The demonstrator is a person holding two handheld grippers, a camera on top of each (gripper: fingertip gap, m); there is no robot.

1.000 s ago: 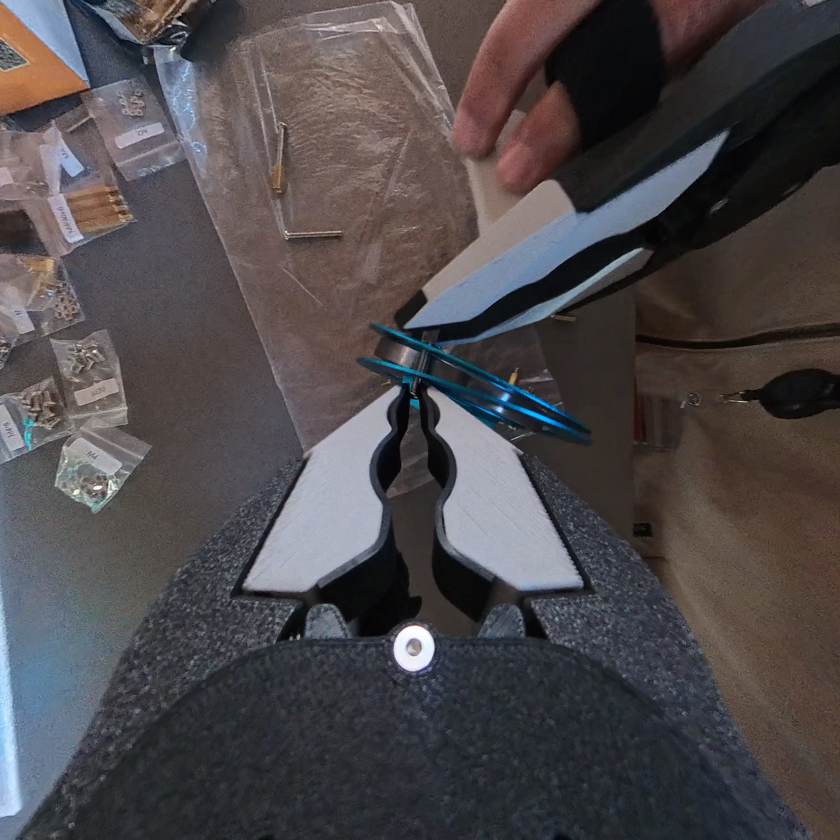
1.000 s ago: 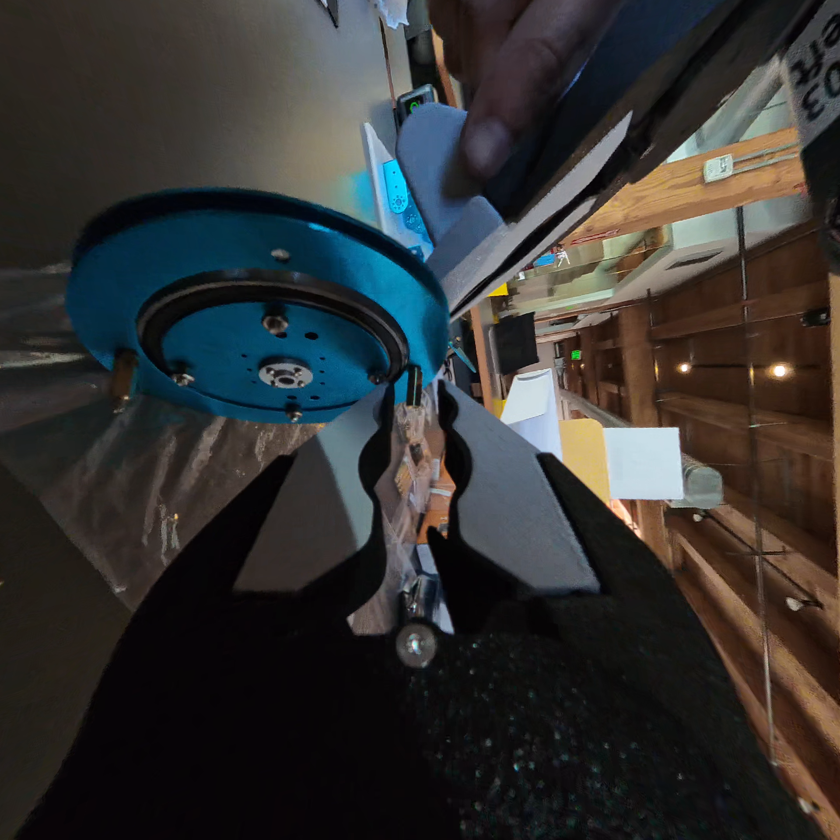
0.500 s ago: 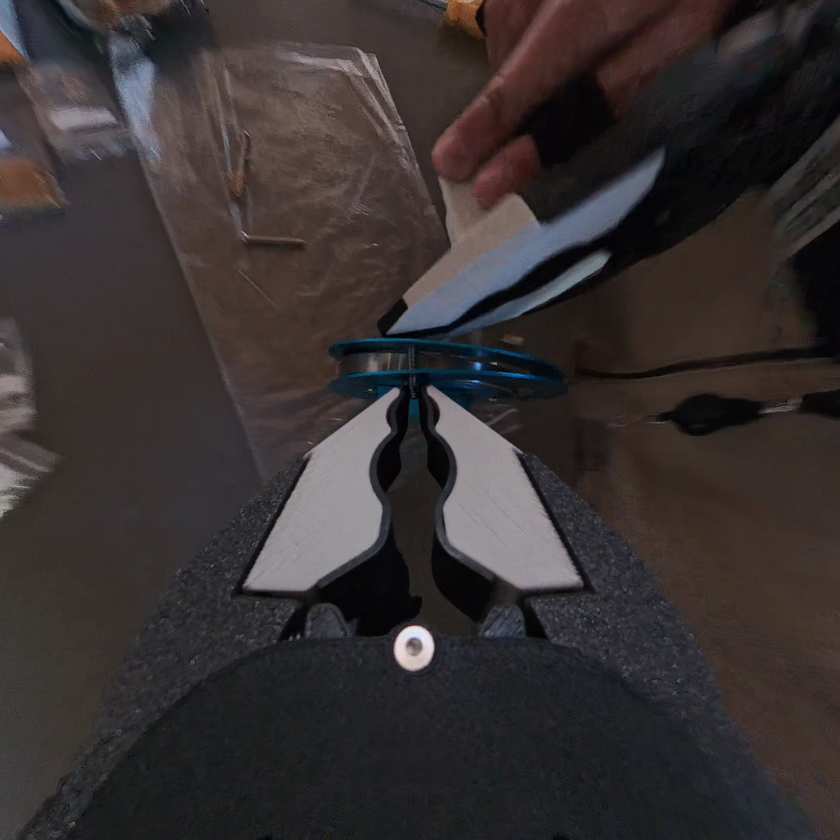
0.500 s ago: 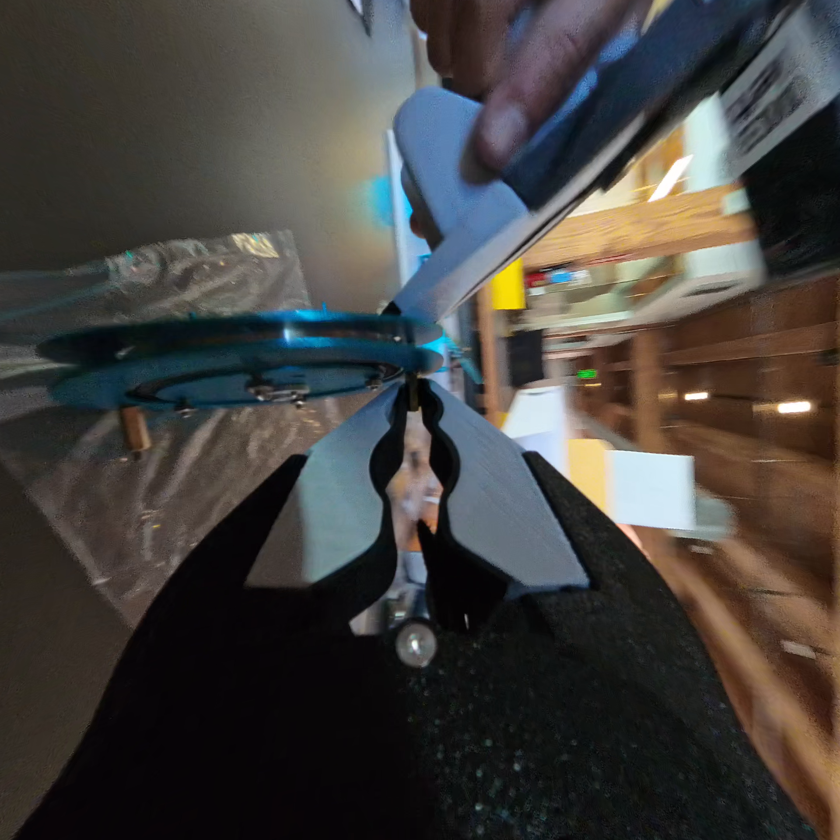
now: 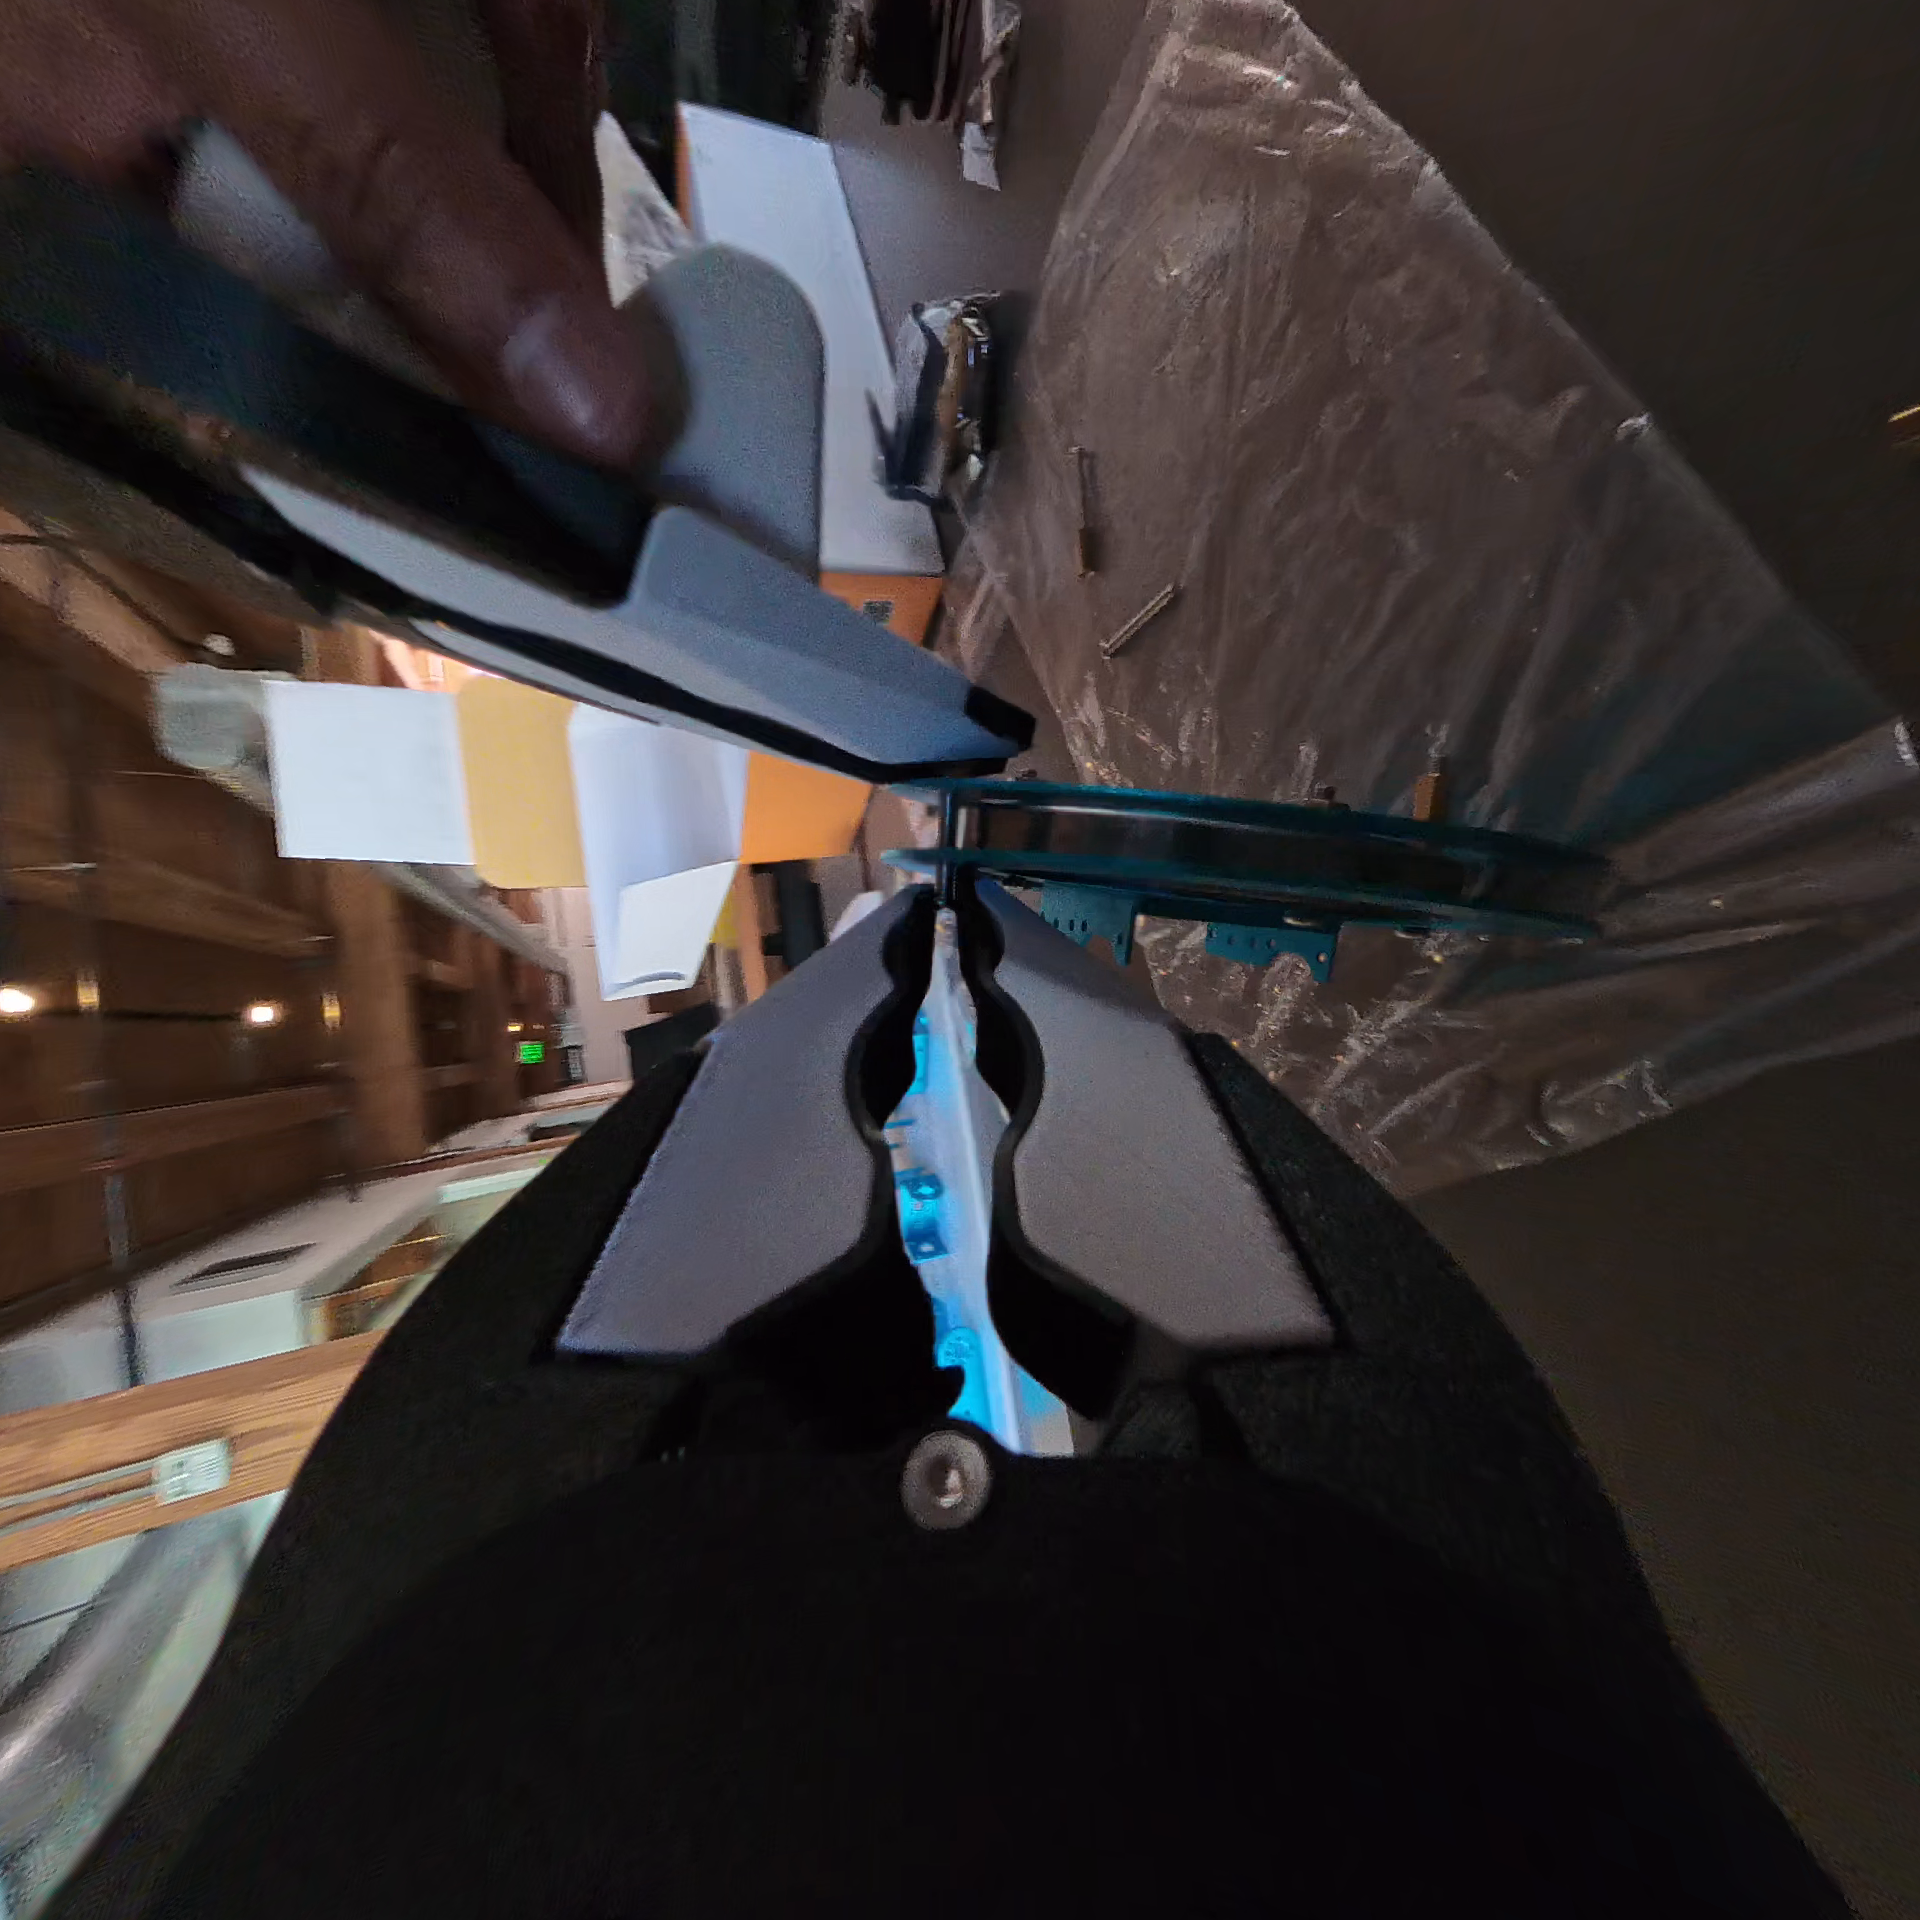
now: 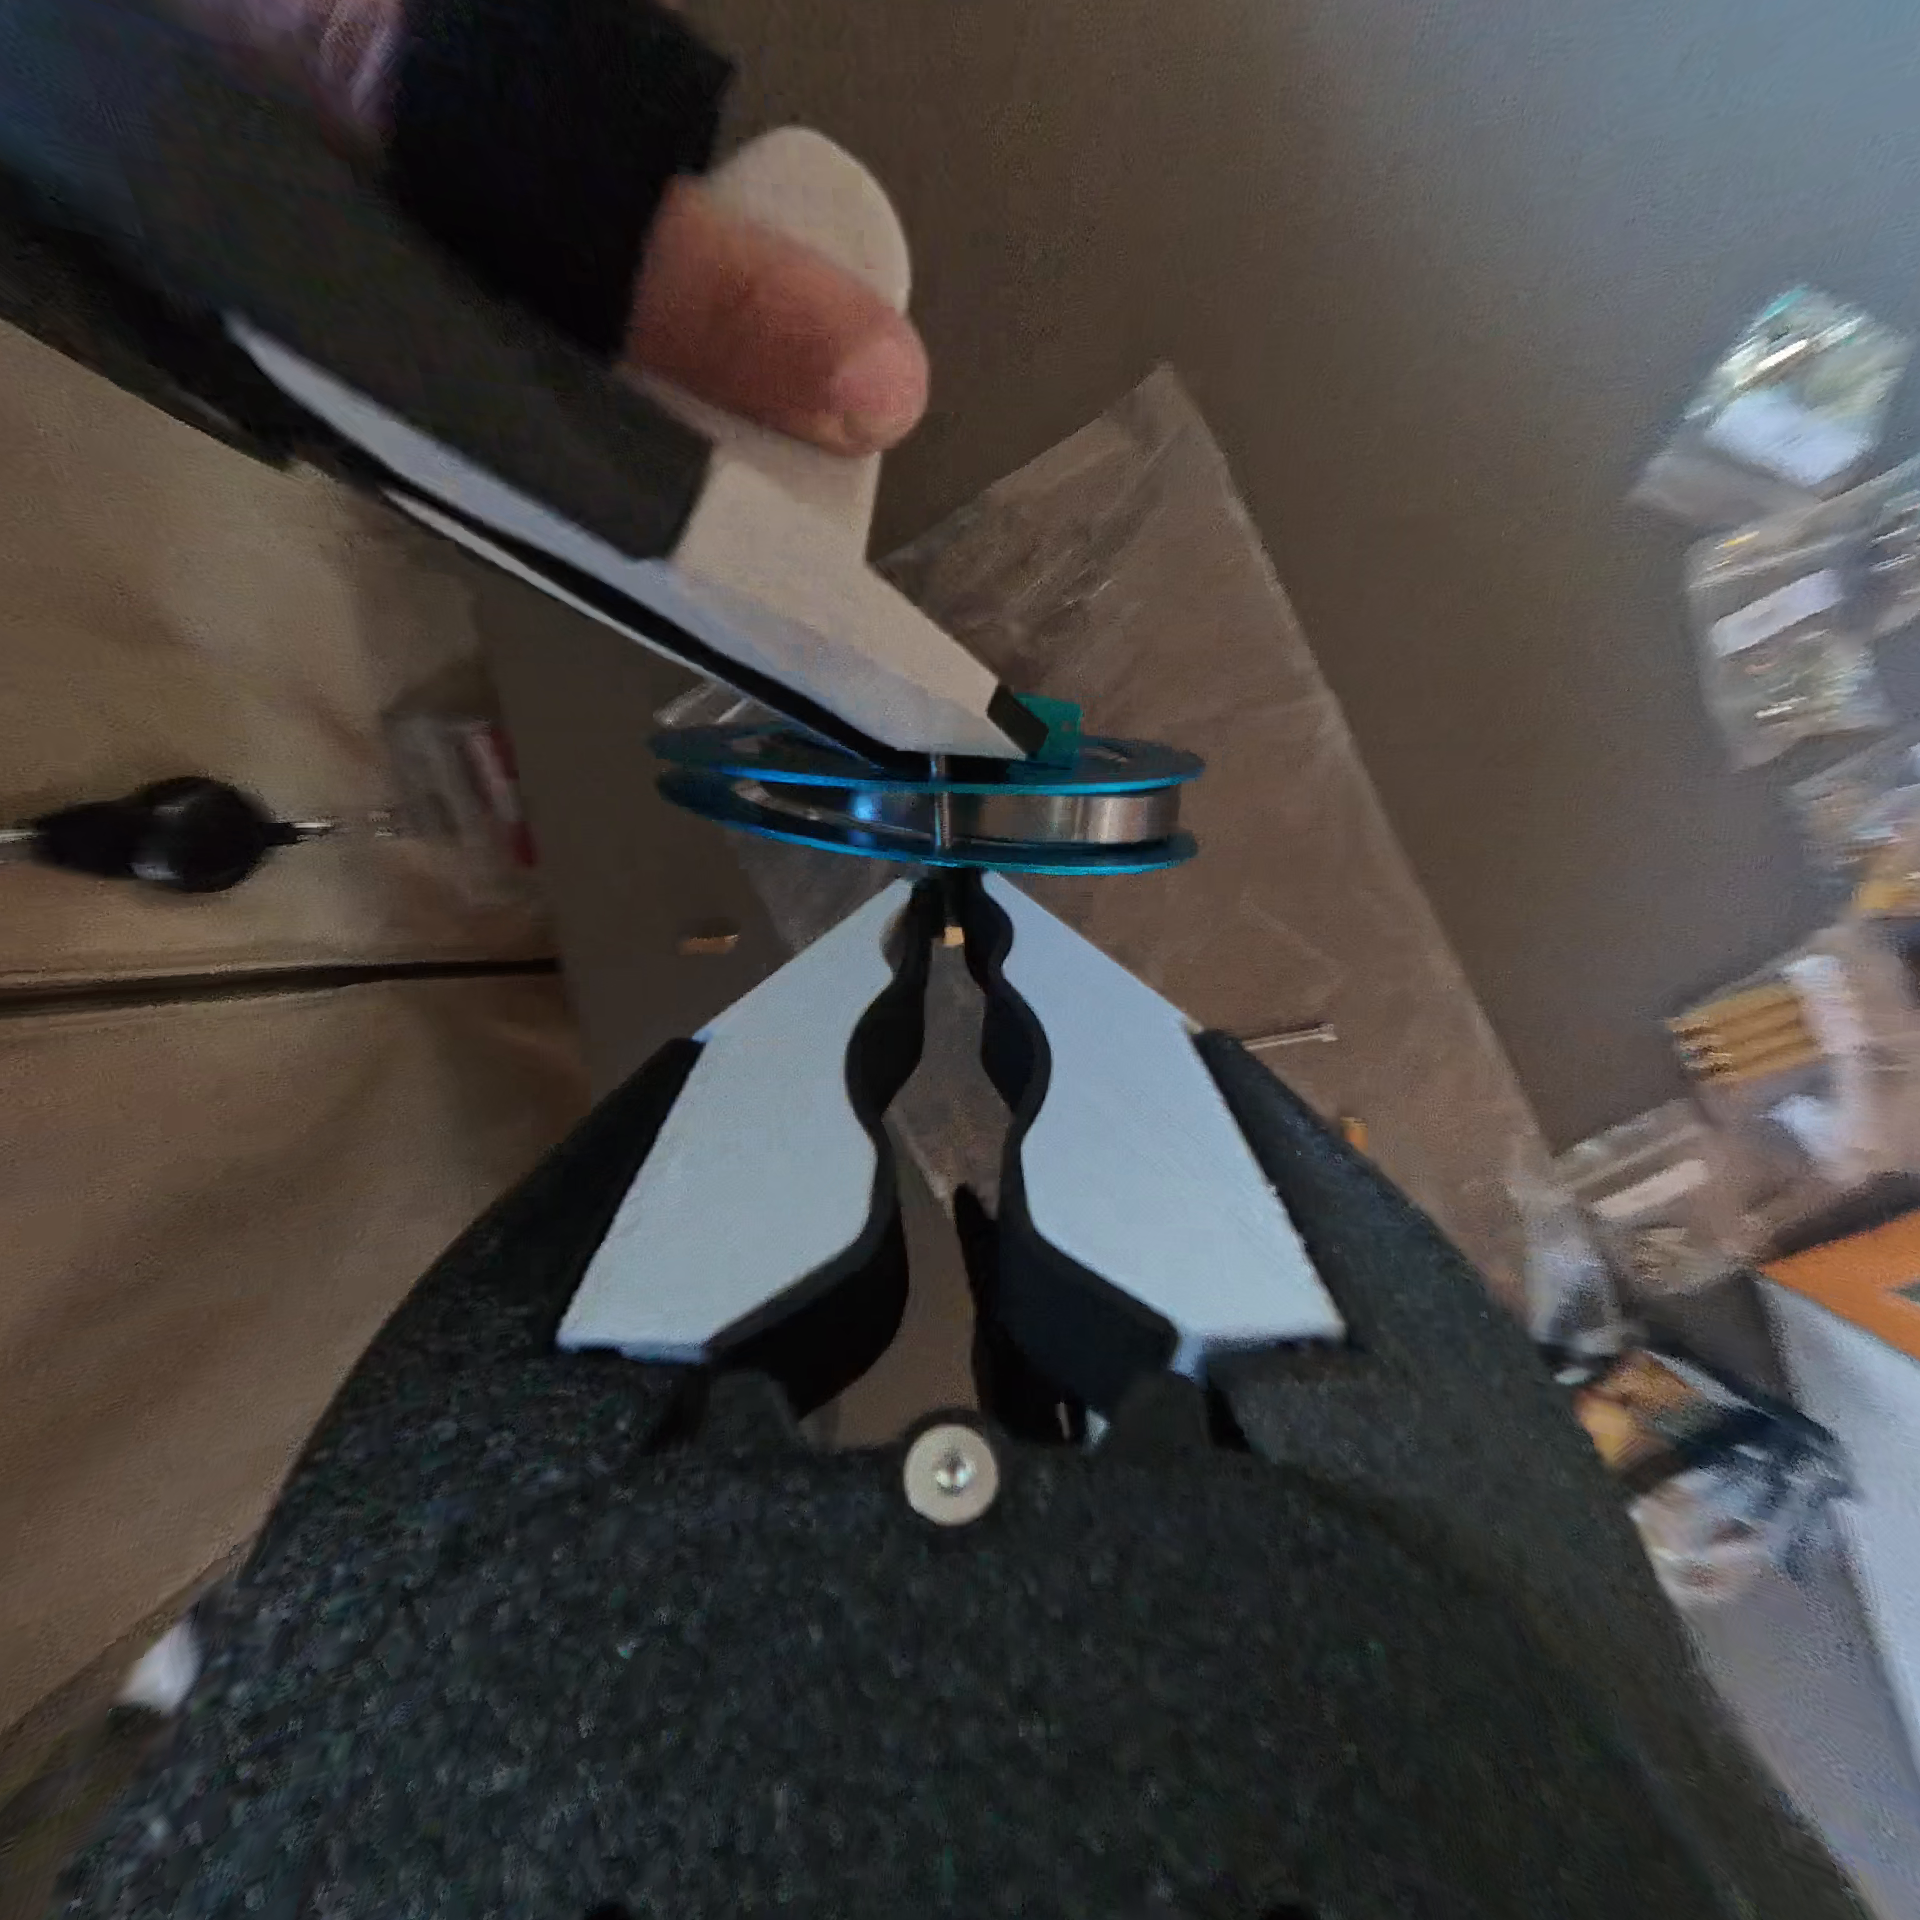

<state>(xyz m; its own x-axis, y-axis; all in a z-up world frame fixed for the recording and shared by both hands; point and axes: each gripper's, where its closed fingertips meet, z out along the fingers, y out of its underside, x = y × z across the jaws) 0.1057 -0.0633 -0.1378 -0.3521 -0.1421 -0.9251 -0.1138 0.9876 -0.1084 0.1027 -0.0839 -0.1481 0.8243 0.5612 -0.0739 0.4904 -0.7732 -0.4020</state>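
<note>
A blue two-disc assembly (image 5: 1247, 844) with a steel ring between its plates hangs edge-on in the air over a clear plastic sheet (image 5: 1351, 416). My left gripper (image 5: 951, 906) is shut on a thin post at the assembly's rim. My right gripper (image 5: 992, 740) comes in from the upper left, a hand on it, with its tips on the same edge from above. In the right wrist view the right gripper (image 6: 940, 883) is shut on the rim of the assembly (image 6: 1049, 812). There the left gripper (image 6: 971, 732) lies on its top plate.
A hex key (image 5: 1138, 618) and brass pins lie on the plastic sheet. Bags of small hardware (image 6: 1787, 623) are at the right, and an orange and white box (image 5: 810, 312) lies beyond. A person's beige garment (image 6: 208, 1091) with a black pull (image 6: 156, 836) is at the left. Less than 4 cm separates the two grippers' tips.
Both grippers kept hold of the disc assembly while it turned from tilted to edge-on. Both views swung round: the left view now faces the room, the right view faces the person and table.
</note>
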